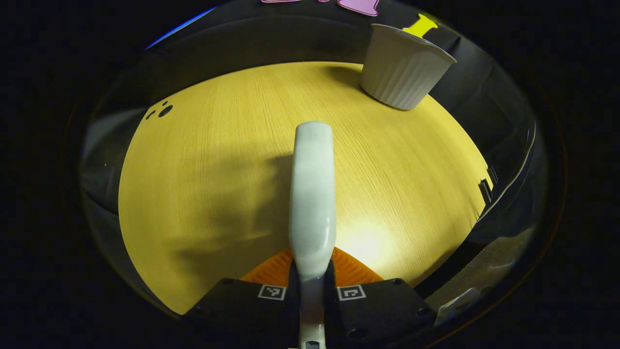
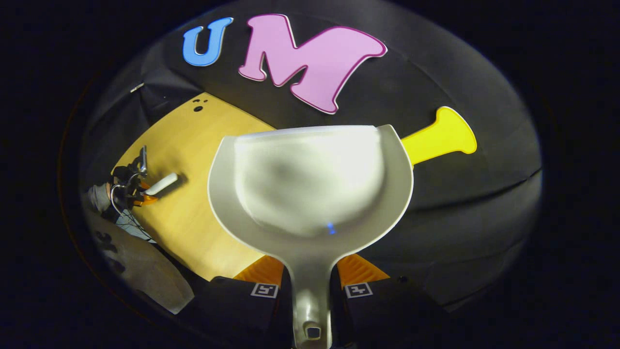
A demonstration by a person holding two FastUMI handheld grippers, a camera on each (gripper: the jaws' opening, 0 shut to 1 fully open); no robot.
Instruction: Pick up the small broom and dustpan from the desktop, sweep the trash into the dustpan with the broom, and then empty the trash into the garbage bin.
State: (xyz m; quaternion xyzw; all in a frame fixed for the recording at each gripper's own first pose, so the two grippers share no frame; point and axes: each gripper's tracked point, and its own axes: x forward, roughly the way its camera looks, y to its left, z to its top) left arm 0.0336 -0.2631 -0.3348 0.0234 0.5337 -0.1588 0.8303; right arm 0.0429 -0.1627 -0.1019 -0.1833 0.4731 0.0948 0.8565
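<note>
My left gripper (image 1: 312, 269) is shut on the small white broom (image 1: 313, 194), which juts forward over the yellow wooden desktop (image 1: 213, 155); its bristles are hidden. The white dustpan (image 2: 310, 184) is held up in the air by its handle, with my right gripper (image 2: 310, 271) shut on it. The pan's hollow faces the camera and looks bare. Far off to the left in the right gripper view, the left gripper (image 2: 138, 193) holds the broom (image 2: 162, 184) above the desktop (image 2: 193, 145). A white ribbed garbage bin (image 1: 404, 68) stands at the desktop's far right corner.
A few small dark holes (image 1: 163, 111) mark the desktop's far left. Black cloth walls close in behind the bin and along the right edge (image 1: 484, 189) of the desktop. A pale floor patch (image 2: 140, 271) lies below the table's near side.
</note>
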